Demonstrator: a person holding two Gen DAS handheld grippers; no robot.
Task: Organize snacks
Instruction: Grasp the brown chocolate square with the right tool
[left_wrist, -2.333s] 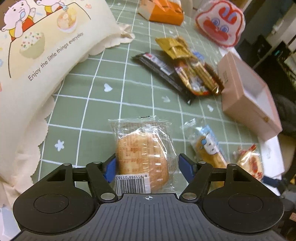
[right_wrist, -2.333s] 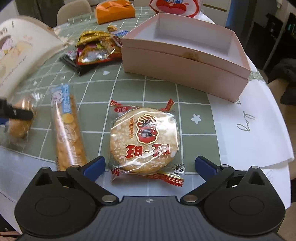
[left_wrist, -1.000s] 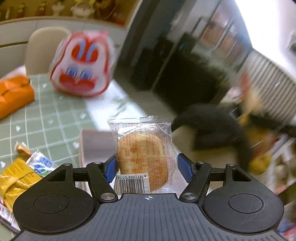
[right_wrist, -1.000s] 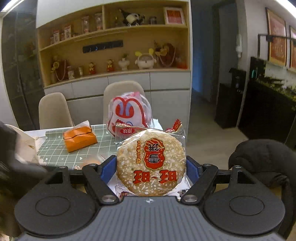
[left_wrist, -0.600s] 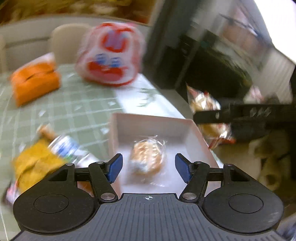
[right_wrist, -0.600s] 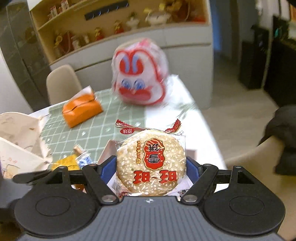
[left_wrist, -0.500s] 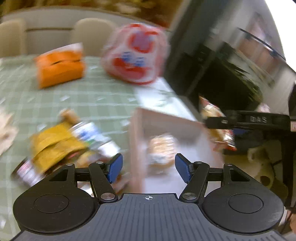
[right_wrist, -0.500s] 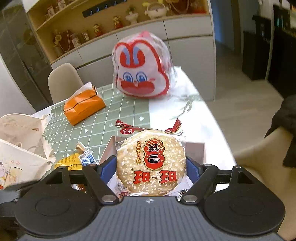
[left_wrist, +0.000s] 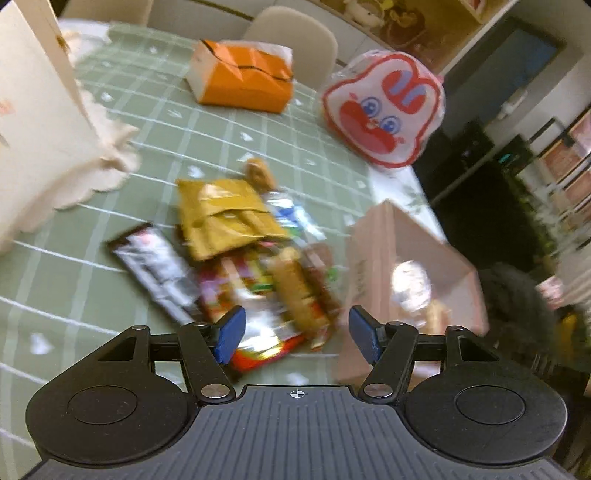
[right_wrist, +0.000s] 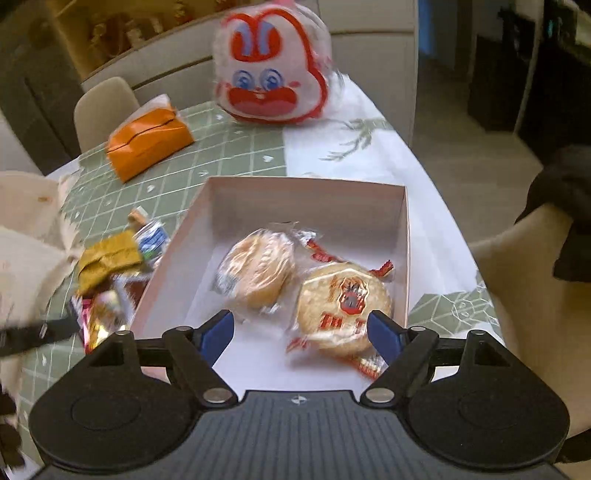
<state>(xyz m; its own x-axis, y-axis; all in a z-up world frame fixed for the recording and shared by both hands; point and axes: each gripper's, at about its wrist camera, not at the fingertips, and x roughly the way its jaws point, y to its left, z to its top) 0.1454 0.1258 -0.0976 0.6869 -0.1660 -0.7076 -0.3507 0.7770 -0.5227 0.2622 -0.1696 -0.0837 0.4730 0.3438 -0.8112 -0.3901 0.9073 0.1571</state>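
The pink box (right_wrist: 306, 182) holds two packets: a round pale cake (right_wrist: 258, 273) and a red-printed rice cracker (right_wrist: 343, 306). My right gripper (right_wrist: 301, 330) hovers over the box's near end with its jaws opening. The cracker lies on the box floor below them, free of the pads. My left gripper (left_wrist: 295, 334) hangs above a pile of snacks, with its jaws closing on nothing. The pile includes a gold packet (left_wrist: 225, 218), a black bar (left_wrist: 155, 266) and a colourful packet (left_wrist: 258, 295). To its right stands the pink box (left_wrist: 373, 258).
An orange tissue pack (left_wrist: 243, 75) and a rabbit-face bag (left_wrist: 384, 114) sit at the far side of the green checked tablecloth. A cream cloth bag (left_wrist: 37, 122) fills the left. A chair with a dark garment (right_wrist: 565, 206) stands beyond the table's right edge.
The left gripper dropped the pale cake into the box and swung left over the snack pile. The right gripper sank over the box and let the rice cracker go into it.
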